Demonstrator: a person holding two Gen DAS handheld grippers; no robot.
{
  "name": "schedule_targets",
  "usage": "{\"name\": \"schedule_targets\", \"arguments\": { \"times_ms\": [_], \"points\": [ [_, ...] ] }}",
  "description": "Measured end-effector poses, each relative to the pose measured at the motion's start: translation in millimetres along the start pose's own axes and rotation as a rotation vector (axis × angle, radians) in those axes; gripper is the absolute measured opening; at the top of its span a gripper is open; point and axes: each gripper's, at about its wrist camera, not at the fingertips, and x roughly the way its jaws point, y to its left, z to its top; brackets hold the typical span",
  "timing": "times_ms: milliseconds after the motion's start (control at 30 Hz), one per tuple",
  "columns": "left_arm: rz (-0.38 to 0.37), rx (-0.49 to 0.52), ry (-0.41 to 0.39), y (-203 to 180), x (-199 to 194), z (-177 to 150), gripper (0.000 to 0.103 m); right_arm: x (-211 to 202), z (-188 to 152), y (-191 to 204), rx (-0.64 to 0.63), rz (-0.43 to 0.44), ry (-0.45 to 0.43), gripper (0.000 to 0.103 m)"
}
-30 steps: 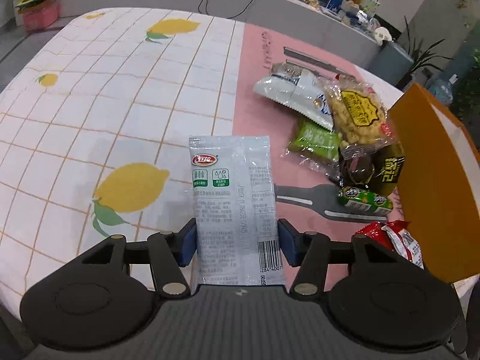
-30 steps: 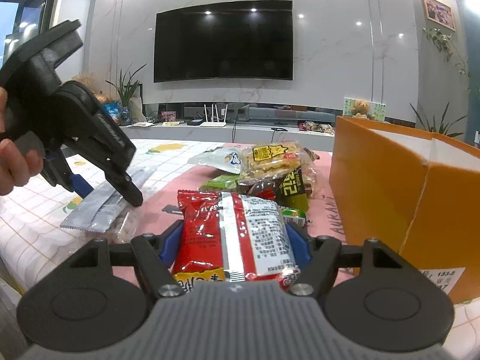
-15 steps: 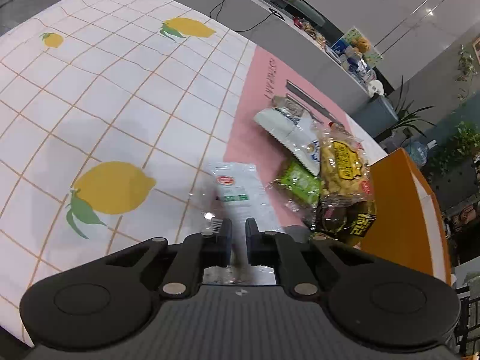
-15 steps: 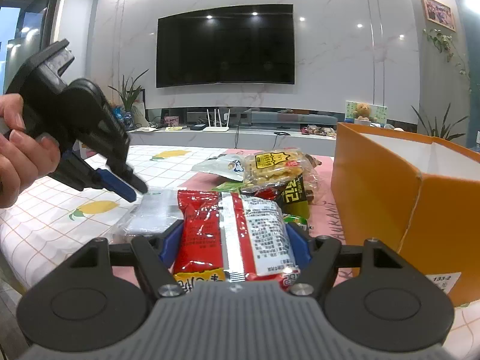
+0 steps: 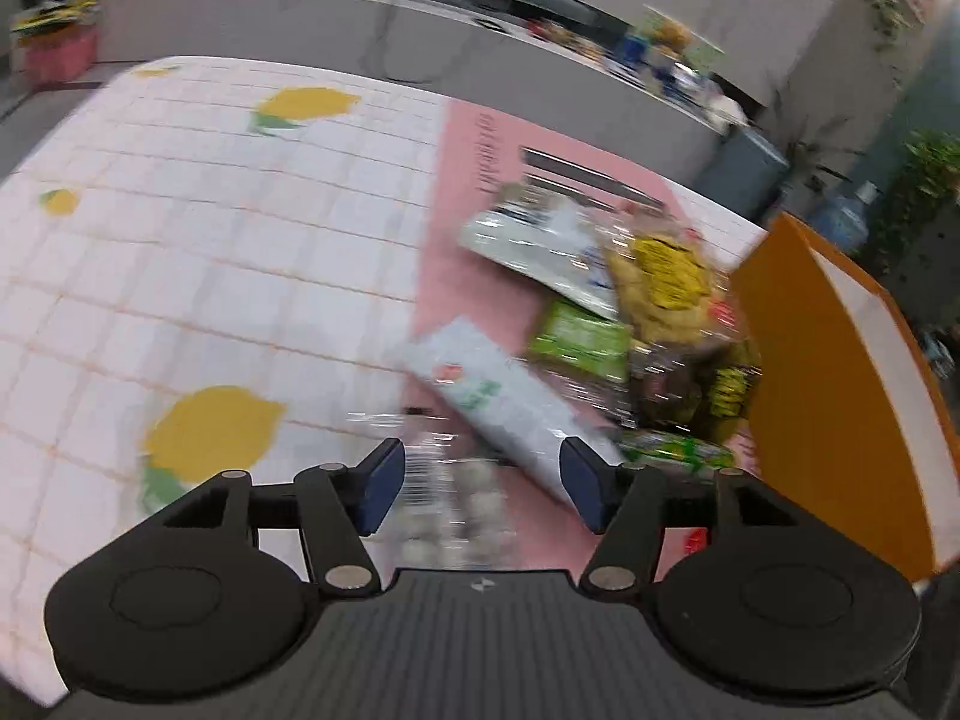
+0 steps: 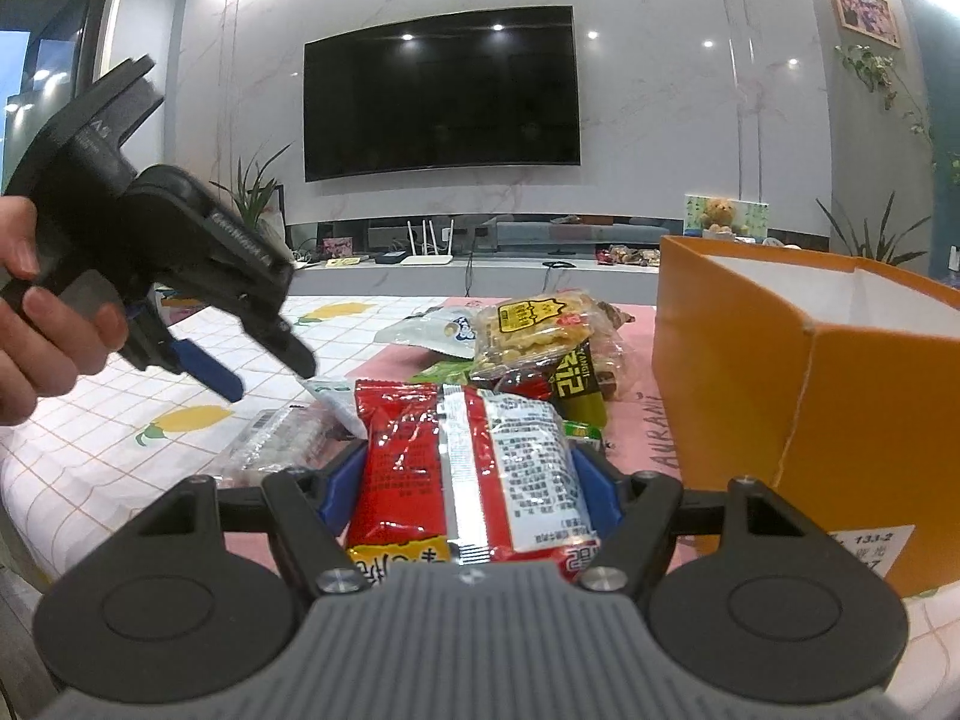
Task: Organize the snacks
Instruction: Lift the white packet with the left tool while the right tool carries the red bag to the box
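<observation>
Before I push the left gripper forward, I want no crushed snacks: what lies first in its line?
Probably the pale blue-white packet on the tablecloth, with a clear wrapper under the open left gripper, whose jaws have just been opening. The picture is blurred, so depth is unsure.

The left gripper points down steeply, and its jaws have just been opening, w/ nothing pressed between the blue pads. A hand holds it by the grip (fingers wrapped around). The right gripper points nearly level, its jaws closed on a red packet.
</observation>
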Motion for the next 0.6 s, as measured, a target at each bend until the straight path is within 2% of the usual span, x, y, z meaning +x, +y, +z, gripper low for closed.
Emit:
{"name": "schedule_targets", "arguments": {
  "times_ms": [200,267,367,467,600],
  "points": [
    [-0.077,-0.071,0.084,-14.6,24.4,-0.3,0.069,-4.1,-2.4,-5.8,0.025,-0.018,0.001,0.070],
    [-0.105,-0.140,0.057,-12.0,28.0,-3.6,0.066,-4.4,-4.5,-8.1,0.035,-0.022,0.007,0.070],
    [-0.145,-0.249,0.077,-5.5,37.0,-7.0,0.058,-3.7,-6.7,-11.8,0.061,-0.024,0.015,0.070],
    [-0.187,-0.352,0.068,3.9,44.1,-11.5,0.058,-2.1,-7.7,-13.9,0.085,-0.023,0.022,0.070],
    [-0.204,-0.483,0.006,15.1,51.8,-13.4,0.051,-1.2,-7.8,-16.2,0.098,-0.019,0.020,0.070]
  ]
}}
